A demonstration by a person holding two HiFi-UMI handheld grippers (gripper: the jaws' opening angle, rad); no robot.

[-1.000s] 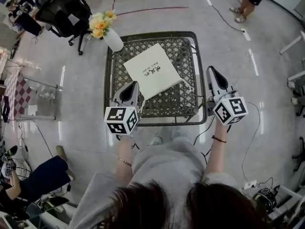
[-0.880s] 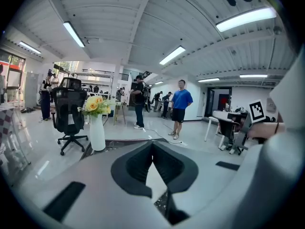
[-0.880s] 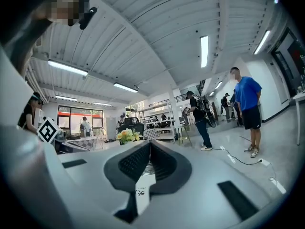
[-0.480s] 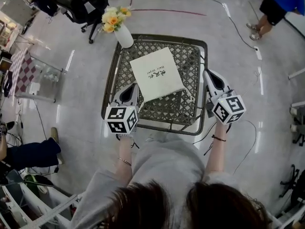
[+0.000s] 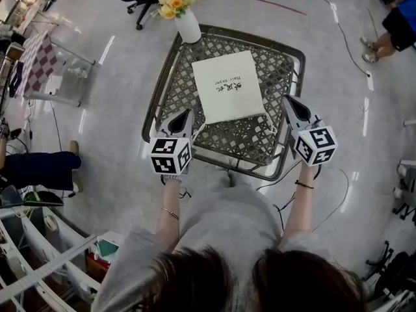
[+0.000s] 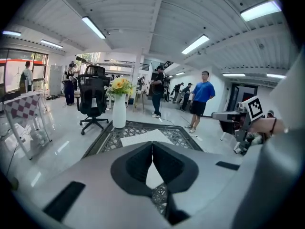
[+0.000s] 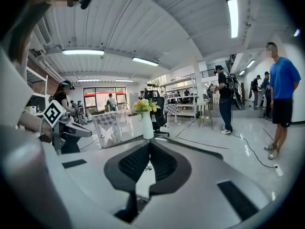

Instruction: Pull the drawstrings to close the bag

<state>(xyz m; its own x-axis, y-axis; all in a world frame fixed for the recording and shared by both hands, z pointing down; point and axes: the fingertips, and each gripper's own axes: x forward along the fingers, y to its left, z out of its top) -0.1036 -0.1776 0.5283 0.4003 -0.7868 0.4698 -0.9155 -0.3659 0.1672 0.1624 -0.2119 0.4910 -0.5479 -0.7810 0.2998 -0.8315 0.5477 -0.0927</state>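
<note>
Left gripper (image 5: 188, 112), right gripper (image 5: 286, 99) clenched empty, flanking bag (image 5: 227, 86).
Only head view shows the whole bag; gripper views show the jaws touching.

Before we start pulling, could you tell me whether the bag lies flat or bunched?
Flat: the white bag lies spread smooth and square on the lattice table, with no gathers.
</note>
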